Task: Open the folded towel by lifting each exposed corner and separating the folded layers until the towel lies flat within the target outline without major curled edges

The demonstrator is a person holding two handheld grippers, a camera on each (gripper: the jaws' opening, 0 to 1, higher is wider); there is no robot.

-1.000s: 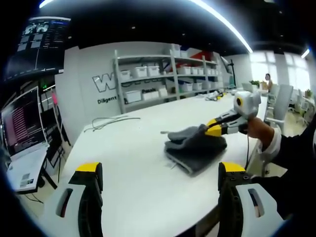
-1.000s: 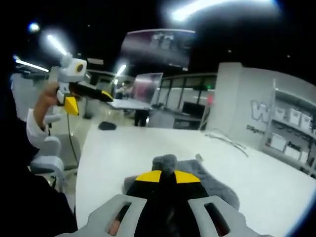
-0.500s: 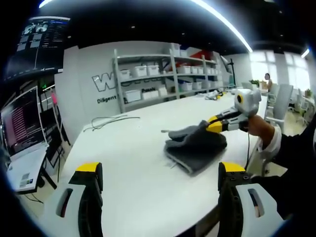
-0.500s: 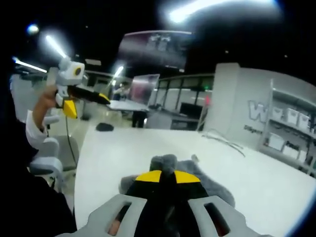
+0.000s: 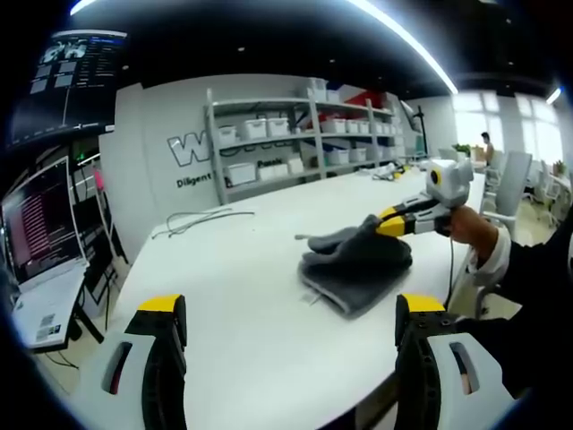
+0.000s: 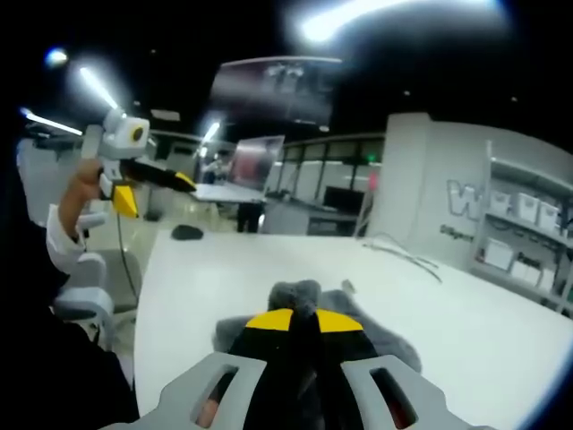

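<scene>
The folded grey towel lies on the white counter, near its edge by the person. The right tool is clenched on a raised corner of the towel. The left tool hangs released, well apart from the towel.

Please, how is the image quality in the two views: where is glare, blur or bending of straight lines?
Left gripper view: fairly sharp; the ceiling light strip glares and curves, the shelf bows from fisheye. Right gripper view: softer, dark above, with a blown-out light; the towel near the jaws is blurred.
</scene>
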